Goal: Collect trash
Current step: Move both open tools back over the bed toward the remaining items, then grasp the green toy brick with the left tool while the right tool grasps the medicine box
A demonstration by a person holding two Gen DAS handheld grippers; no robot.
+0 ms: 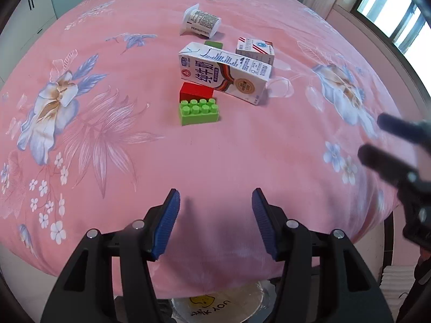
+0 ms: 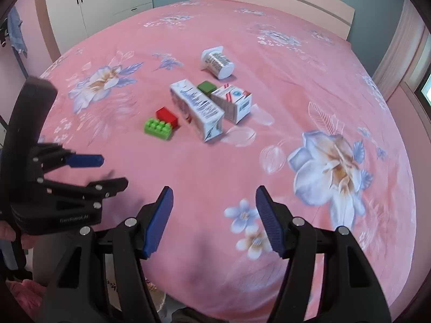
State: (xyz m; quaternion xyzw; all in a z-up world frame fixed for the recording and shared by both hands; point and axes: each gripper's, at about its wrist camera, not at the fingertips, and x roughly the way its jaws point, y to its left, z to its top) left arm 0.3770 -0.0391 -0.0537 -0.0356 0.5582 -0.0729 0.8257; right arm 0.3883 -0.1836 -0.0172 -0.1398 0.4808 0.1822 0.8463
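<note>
The left gripper (image 1: 215, 223) and right gripper (image 2: 214, 220) hang over the near edge of the bed (image 1: 242, 156), fingers spread wide, holding nothing. The trash lies far off in the middle: a milk carton (image 1: 225, 71), a small carton (image 1: 255, 49) and a tipped yogurt cup (image 1: 200, 21). The light green block (image 1: 198, 111) and red block (image 1: 196, 92) sit just beside the milk carton, so a grab could catch a toy instead. Only the left view shows a round bin (image 1: 221, 305) below the bed. Only the right view shows the dark green block (image 2: 207, 87) clearly.

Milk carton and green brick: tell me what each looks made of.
Milk carton: probably coated paperboard, judging by its folded end flaps, sharp creases and smooth printed faces. Green brick: likely moulded plastic, uniform bright colour, round studs on top, a slight sheen.
</note>
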